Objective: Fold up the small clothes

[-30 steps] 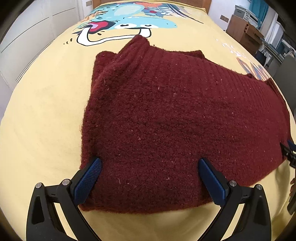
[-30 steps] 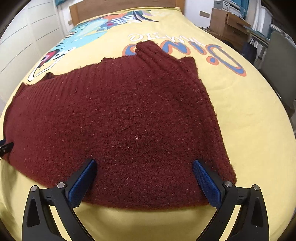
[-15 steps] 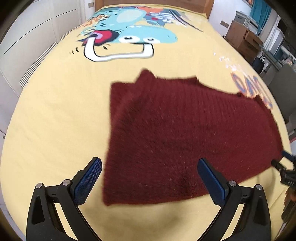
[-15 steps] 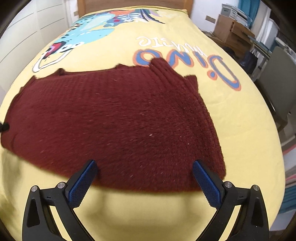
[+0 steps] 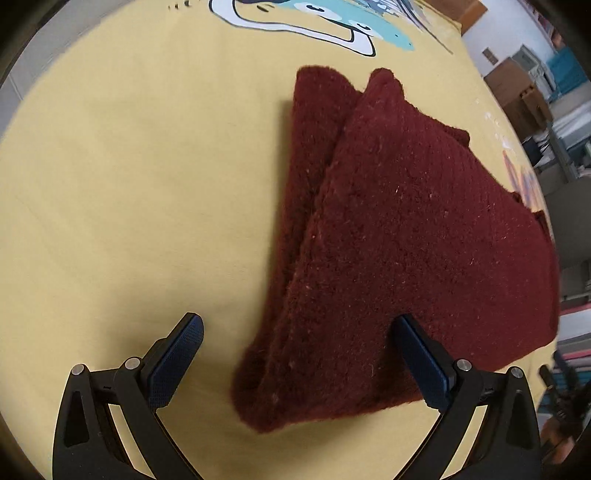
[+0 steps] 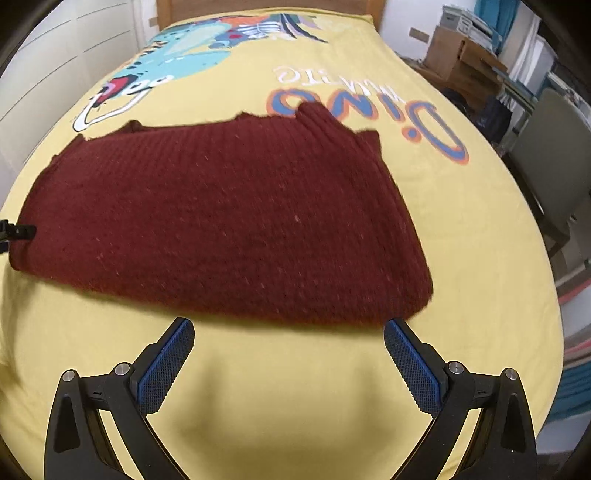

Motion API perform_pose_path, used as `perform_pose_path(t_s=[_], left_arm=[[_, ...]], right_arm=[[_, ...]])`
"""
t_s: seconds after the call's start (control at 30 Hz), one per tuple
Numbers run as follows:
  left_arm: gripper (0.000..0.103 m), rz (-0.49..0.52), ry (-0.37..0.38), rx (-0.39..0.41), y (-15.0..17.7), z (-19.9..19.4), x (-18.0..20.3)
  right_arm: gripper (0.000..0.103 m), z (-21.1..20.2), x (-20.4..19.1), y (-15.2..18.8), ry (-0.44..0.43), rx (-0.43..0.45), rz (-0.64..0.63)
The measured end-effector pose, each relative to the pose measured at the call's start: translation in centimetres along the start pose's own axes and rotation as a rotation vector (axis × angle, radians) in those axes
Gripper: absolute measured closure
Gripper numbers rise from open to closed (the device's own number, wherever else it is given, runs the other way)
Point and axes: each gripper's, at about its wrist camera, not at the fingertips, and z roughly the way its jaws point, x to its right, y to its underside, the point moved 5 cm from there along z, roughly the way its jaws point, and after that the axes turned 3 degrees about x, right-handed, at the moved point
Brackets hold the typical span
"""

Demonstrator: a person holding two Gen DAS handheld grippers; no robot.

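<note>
- While both cameras look down at one yellow bedspread (image 6: 480,229), a single dark red knitted sweater (image 6: 229,221) lies folded on it; it is the only garment in view.
- Two grippers appear, one per view. The left gripper (image 5: 295,354) has its jaws spread wide, with the sweater's near corner lying between the blue pads; whether the right-hand pad touches the knit is unclear.
- The right gripper (image 6: 288,354) is also spread wide, holding nothing, just short of the sweater's near edge.
- Only the left wrist view shows the stacked layers along the sweater's left side.
- Only the right wrist view shows the whole width of the sweater, the word "Dino" (image 6: 369,118) printed beyond it, the wooden headboard (image 6: 258,9) and one grey chair (image 6: 550,162) beside the bed.
</note>
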Motion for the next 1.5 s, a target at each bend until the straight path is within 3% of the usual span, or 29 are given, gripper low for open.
perform_pose_path(t_s=[0.1, 0.17, 0.23, 0.33, 0.47, 0.7, 1.07, 1.23, 1.5], left_arm=[[0.007, 0.003, 0.042, -0.003, 0.1, 0.3, 0.3], [0.030, 0.030, 0.068, -0.015, 0.1, 0.4, 0.9], [0.060, 0.049, 0.101, -0.029, 0.2, 0.1, 1.9], [0.075, 0.082, 0.098, -0.050, 0.0, -0.5, 3.0], [0.078, 0.132, 0.077, -0.052, -0.4, -1.8, 4.2], [0.079, 0.135, 0.115, -0.021, -1.8, -5.7, 7.6], [0.079, 0.285, 0.152, 0.024, -3.4, -9.7, 19.5], [0.080, 0.354, 0.158, 0.021, -3.6, -7.0, 27.1], [0.081, 0.468, 0.134, -0.026, 0.3, -1.7, 35.3]], right_arm=[[0.000, 0.1, 0.7, 0.5, 0.007, -0.011, 0.011], [0.000, 0.2, 1.2, 0.6, 0.012, -0.015, 0.020], [0.000, 0.1, 1.5, 0.6, 0.017, -0.017, 0.027], [0.000, -0.1, 2.3, 0.7, 0.019, -0.018, 0.042], [0.000, -0.6, 2.9, 0.7, 0.011, -0.018, 0.060], [0.000, -1.6, 4.1, 0.6, 0.008, -0.011, 0.096], [0.000, -4.2, 8.0, 0.1, -0.006, 0.041, 0.171], [0.000, -5.6, 10.4, -0.1, 0.004, 0.068, 0.195], [0.000, -6.9, 14.1, 0.1, 0.042, 0.086, 0.228]])
